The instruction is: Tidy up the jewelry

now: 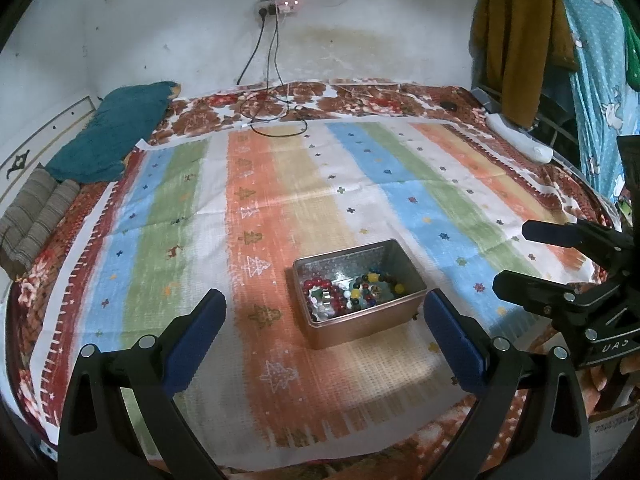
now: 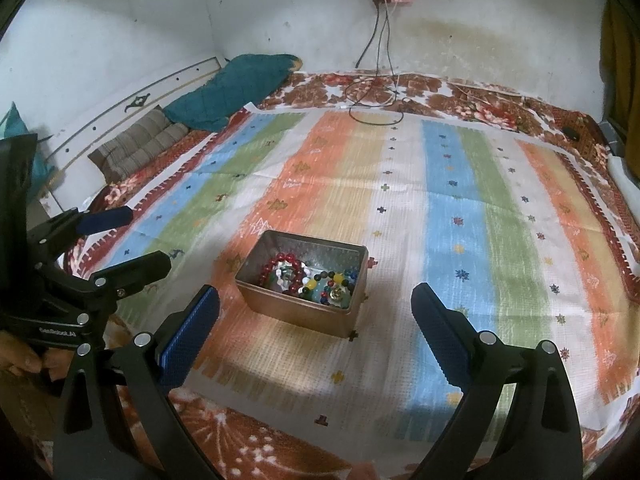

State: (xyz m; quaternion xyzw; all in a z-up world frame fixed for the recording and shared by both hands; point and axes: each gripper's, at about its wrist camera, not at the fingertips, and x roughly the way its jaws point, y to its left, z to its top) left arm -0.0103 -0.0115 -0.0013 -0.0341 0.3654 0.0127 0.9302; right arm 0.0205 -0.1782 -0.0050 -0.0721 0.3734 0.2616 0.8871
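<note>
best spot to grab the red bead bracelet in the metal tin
Come straight down from above: the rectangular metal tin is open-topped with tall walls. Pinch the red bead bracelet on its far arc by the back wall, where its beads look clear of the multicoloured bead bracelet and other pieces.

Beads (image 1: 352,292) in tin (image 1: 400,312): tangled heap, separate pieces too small to tell apart; near wall hides the lowest ones. Right hand-held gripper (image 1: 508,256) cut off by the left view's edge. Left hand-held gripper (image 2: 132,240) likewise cut in the right view; hand (image 2: 20,356) behind it mostly hidden. Hanging clothes (image 1: 520,40) cut at top.
</note>
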